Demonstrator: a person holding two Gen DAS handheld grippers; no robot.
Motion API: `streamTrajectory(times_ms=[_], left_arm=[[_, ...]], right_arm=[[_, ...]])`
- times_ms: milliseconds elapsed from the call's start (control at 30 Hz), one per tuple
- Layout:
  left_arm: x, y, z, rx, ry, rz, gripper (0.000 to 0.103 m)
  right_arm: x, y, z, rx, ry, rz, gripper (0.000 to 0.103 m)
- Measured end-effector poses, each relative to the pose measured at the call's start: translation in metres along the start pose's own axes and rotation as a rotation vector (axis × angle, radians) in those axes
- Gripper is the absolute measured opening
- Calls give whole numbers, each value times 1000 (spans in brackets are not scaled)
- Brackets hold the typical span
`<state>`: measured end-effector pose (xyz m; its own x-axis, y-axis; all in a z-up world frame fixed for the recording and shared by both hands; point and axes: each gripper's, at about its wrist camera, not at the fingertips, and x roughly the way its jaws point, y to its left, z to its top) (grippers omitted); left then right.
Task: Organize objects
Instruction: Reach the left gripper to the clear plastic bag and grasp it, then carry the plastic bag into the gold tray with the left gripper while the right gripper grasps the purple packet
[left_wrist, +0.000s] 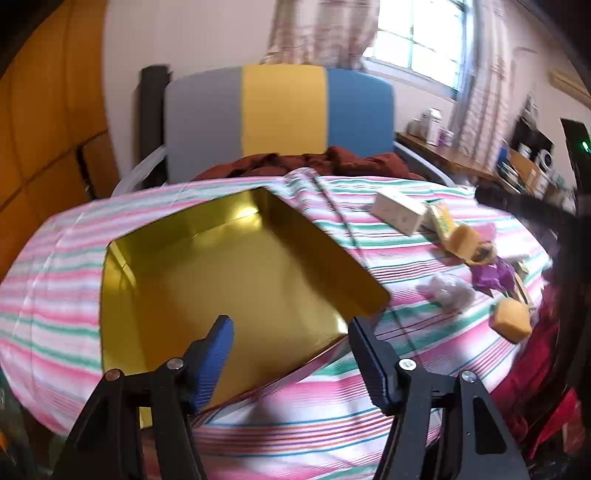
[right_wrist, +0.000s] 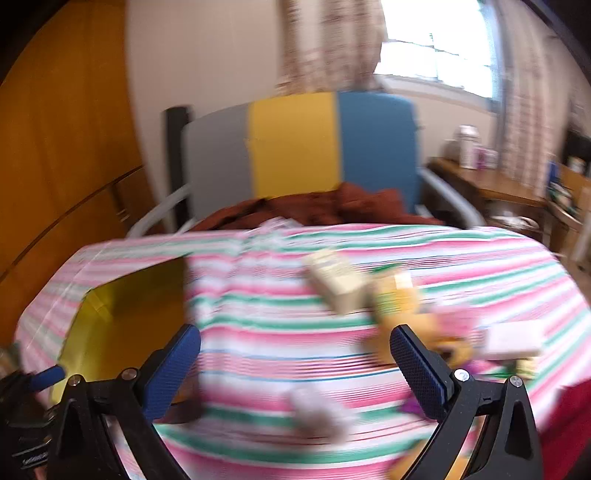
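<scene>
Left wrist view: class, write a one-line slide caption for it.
Open left gripper hovers at the near edge of an empty gold tray on a striped cloth, small items scattered to its right.

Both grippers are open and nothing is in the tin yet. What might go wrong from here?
1. The gold tin overhangs the near edge of the striped cloth; a nudge from the left hand-held gripper might tip it.
2. The small items lie crowded together, so grasping one may knock others.
</scene>
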<state>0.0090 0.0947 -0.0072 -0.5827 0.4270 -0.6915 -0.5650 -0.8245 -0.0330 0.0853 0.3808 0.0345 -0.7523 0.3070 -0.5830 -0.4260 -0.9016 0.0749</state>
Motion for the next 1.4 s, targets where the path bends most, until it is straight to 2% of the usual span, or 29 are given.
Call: streamTrajectory(times_ms=[100, 233, 300, 400, 433, 533, 600, 667, 767, 1033, 1133, 1200, 1300, 1367, 1400], left_arm=[[2, -18, 7, 45, -4, -59, 71], [13, -43, 17, 77, 38, -145, 71], [22, -56, 23, 84, 76, -199, 71], [33, -82, 30, 125, 92, -244, 71], [37, -91, 31, 146, 97, -264, 71], [53, -120, 35, 216, 117, -300, 71], [63, -136, 35, 256, 128, -312, 72], [77, -150, 35, 289, 146, -327, 81], [98, -167, 36, 310, 174, -344, 83], [150, -192, 40, 313, 232, -340, 82], [164, -192, 36, 291, 262, -375, 70], [165, -190, 34, 284, 257, -389, 69], [158, -185, 31, 283, 246, -392, 66], [152, -180, 29, 283, 241, -393, 66], [147, -176, 28, 282, 232, -395, 66]], right_arm=[[-4, -40, 6, 45, -11, -78, 103], [-10, -93, 8, 137, -18, -150, 103], [-11, -116, 5, 190, -23, -168, 103], [-11, -145, -3, 268, -26, -184, 103], [-9, -154, -6, 306, -17, -175, 103], [-2, -179, -18, 456, 11, -71, 103], [2, -194, -26, 544, 20, -50, 103], [-4, -199, -27, 575, -36, -29, 103], [-3, -203, -29, 607, -35, -8, 103], [5, -206, -30, 622, -14, 16, 103], [6, -207, -32, 625, -2, 13, 103], [7, -207, -32, 622, 18, 11, 103], [22, -201, -25, 556, 141, 58, 103], [31, -189, -15, 425, 229, 82, 103], [35, -180, -9, 316, 280, 88, 103]])
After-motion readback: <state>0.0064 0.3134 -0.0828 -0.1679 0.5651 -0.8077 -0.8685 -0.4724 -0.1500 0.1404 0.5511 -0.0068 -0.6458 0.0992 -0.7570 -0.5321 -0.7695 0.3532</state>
